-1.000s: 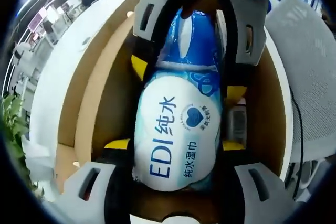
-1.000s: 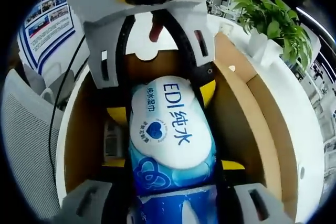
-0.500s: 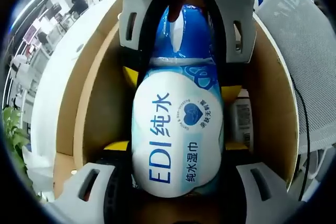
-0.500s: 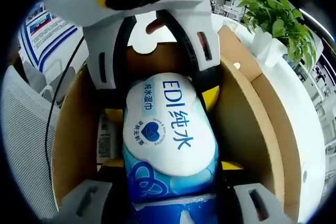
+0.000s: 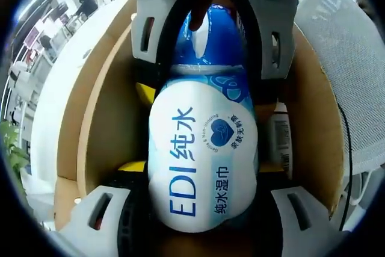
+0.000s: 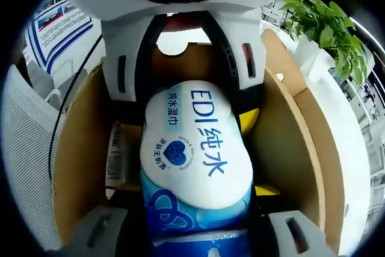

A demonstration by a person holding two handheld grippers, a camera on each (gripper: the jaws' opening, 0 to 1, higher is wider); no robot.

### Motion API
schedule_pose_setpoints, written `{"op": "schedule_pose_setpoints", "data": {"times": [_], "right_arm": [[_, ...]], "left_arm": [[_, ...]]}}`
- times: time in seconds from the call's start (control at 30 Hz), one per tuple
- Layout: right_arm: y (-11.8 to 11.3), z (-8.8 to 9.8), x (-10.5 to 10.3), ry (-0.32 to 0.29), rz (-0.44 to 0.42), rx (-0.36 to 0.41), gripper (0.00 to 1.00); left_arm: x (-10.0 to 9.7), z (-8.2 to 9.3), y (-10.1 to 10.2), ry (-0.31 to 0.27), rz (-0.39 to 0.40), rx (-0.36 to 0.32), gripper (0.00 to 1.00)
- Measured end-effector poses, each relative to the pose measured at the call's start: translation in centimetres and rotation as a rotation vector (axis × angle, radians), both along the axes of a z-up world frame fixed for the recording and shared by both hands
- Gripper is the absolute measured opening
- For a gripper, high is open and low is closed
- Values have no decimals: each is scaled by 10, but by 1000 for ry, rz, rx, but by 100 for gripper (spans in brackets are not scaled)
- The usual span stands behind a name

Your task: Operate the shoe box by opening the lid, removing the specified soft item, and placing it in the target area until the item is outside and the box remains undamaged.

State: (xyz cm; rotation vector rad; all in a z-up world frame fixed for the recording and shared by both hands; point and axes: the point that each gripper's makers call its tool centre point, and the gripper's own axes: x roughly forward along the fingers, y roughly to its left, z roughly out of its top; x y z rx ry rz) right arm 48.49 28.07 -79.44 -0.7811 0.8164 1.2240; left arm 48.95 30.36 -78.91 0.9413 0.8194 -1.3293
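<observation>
Two claws grip one soft pack of wipes [image 5: 201,154] from opposite ends — it sits lengthwise inside the open box [image 5: 99,130], above the box floor and between its long brown walls. In the left gripper view the left claw [image 5: 201,209] is clenched on the white end of the pack, the end printed "EDI" in blue, with a jaw pressed against each side. At the far end the right claw [image 5: 210,82] comes in from the top and is clamped on the blue end. In the right gripper view the same hold shows reversed: the right claw [image 6: 195,224] squeezes the blue end of the pack [image 6: 195,167] at the bottom, and the left claw [image 6: 195,97] closes over the white end near the top.

A small printed label [image 5: 278,142] lies on the box floor just beside the pack. The box [image 6: 295,148] rests on a white worktop [image 5: 57,94]. Past one long side of the box a mesh chair [image 5: 349,76] stands near; past the other, a potted plant [image 6: 319,25] stands on the worktop [image 6: 361,167] near its edge.
</observation>
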Motion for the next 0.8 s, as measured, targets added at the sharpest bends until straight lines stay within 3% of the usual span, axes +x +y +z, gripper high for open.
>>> {"op": "schedule_pose_setpoints", "data": {"times": [0.53, 0.8], "right_arm": [[2, -2, -2, 32, 21, 10, 65], [2, 4, -6, 3, -8, -24, 61]], "left_arm": [[-1, -1, -3, 8, -26, -15, 69], [-2, 2, -3, -47, -63, -11, 68]]}}
